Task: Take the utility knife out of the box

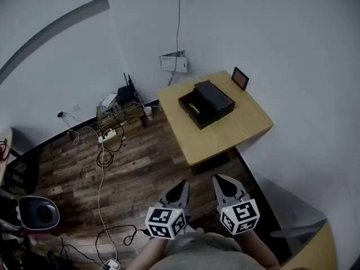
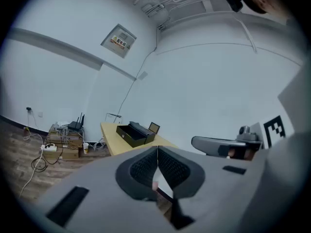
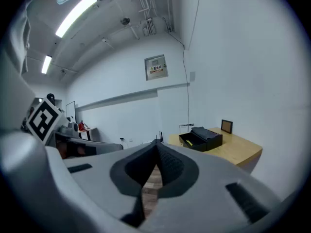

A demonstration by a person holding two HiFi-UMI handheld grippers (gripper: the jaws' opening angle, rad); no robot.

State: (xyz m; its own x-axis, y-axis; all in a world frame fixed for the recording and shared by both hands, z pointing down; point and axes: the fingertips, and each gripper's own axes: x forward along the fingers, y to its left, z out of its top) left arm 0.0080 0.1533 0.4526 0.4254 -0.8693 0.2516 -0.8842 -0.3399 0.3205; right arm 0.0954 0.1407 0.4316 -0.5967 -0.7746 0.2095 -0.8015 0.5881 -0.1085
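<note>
A black box (image 1: 206,103) stands open on the wooden table (image 1: 236,131) by the wall, its lid leaning behind it. A yellow-green utility knife (image 1: 194,107) lies inside; it also shows in the right gripper view as a bright strip (image 3: 190,142). My left gripper (image 1: 181,188) and right gripper (image 1: 220,183) are held side by side near my body, well short of the table. Both are shut with nothing between the jaws, tips touching (image 2: 157,149) (image 3: 157,145). In the left gripper view the box (image 2: 133,134) is far off.
A small framed picture (image 1: 240,78) stands at the table's far corner. Cables, a power strip (image 1: 108,134) and a router on a low crate (image 1: 120,111) lie on the wooden floor left of the table. A dark bin (image 1: 37,214) sits at the lower left.
</note>
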